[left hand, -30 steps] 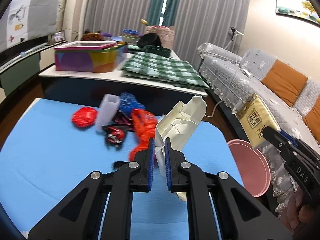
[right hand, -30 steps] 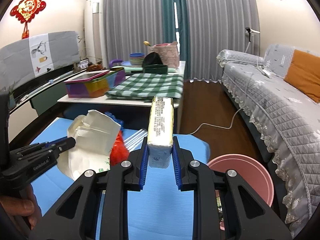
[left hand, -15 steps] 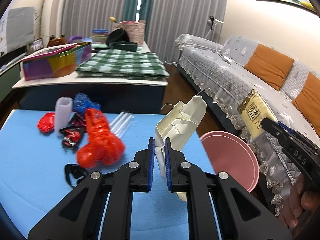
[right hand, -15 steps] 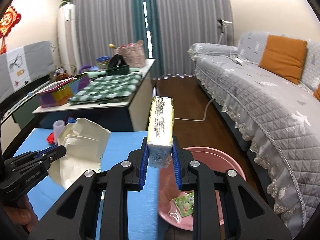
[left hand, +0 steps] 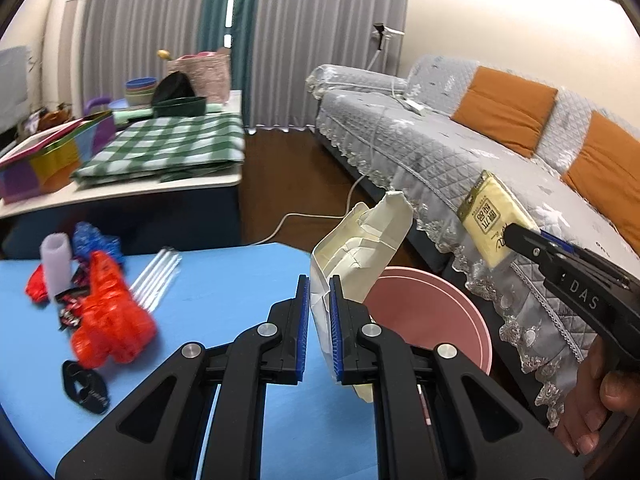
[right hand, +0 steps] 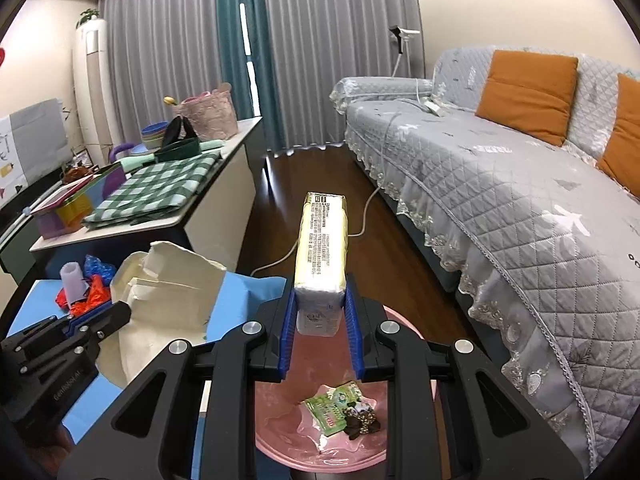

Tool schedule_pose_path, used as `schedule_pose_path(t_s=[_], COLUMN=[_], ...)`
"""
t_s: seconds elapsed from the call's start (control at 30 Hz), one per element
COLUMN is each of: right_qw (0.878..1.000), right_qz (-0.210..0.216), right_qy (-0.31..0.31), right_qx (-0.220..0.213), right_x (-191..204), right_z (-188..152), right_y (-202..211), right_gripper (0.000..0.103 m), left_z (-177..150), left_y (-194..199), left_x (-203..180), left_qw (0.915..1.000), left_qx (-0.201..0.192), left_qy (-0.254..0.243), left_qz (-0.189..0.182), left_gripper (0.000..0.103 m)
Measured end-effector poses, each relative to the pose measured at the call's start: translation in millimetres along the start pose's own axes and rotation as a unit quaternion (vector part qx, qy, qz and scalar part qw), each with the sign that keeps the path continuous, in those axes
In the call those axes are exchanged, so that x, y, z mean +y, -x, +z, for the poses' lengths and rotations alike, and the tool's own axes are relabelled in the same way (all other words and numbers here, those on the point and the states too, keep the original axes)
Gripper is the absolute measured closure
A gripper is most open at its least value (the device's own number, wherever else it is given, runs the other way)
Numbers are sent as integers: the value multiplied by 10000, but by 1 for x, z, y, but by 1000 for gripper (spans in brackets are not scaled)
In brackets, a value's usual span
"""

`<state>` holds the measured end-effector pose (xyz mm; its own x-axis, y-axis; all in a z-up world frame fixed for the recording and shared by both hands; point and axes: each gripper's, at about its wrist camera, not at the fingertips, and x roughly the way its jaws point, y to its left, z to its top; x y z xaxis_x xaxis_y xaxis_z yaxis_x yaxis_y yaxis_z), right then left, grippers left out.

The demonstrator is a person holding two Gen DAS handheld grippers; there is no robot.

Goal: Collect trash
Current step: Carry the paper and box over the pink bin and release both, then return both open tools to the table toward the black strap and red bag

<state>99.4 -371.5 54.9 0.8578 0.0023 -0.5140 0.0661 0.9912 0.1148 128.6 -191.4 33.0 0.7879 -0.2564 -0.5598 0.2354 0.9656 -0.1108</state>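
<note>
Left wrist view: left claw clamped on a crumpled cream paper bag, which sticks up and right from between the blue pads. Claw sits at the right edge of the blue desk. Pink bin on the floor just beyond that edge, partly hidden behind the bag and the claw's right finger. Remaining trash on the desk, left side: red wrapper, blurred; clear straws beside it; pale cup; blue wrapper; black loop nearer the camera. Right claw enters from the right, gripping a yellow pack above the bin's far side; a hand holds its handle. Grey sofa behind.

Right wrist view: right claw clamped on the yellow pack, pack standing on end between the pads. Pink bin directly beneath, holding a green packet and a dark scrap. Claw fingers cover much of the bin rim. Left claw and bag at left, over the desk edge. A white cord crosses the floor.
</note>
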Motion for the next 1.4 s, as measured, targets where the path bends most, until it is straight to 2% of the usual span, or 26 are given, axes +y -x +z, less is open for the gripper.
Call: schedule_pose_path(t_s=[0.5,0.53,0.57,0.63,0.67,1.07,1.4], right_qw=[9994,9994,9992,9990,9989,9992,9997], right_qz=[-227,-234,-259,-276,-289,-188,137], right_qy=[-36,-49,-69,-79,-107,-240,-216], right_qx=[241,259,282,356,343,261,-41], right_x=[-19,-20,-21,-22,-23,-15,18], right_z=[-6,-6,-6,-6,-6,1,13], right_y=[-26,-28,-29,-33,-34,-30,-7], right_gripper=[79,76,69,55,55,55,56], left_z=[1,1,0,-1,-2,0,1], left_y=[-51,-55,-58,-63,-63,-45,2], left_x=[-29,-30,-30,-28,-27,-13,15], left_qw=[9995,9993,9992,9988,9988,9993,9998], left_qx=[196,236,296,387,388,313,132], left_qy=[-142,-139,-131,-61,-35,36,113], left_qz=[-204,-235,-255,-299,-301,-202,79], left_gripper=[93,93,91,82,81,81,81])
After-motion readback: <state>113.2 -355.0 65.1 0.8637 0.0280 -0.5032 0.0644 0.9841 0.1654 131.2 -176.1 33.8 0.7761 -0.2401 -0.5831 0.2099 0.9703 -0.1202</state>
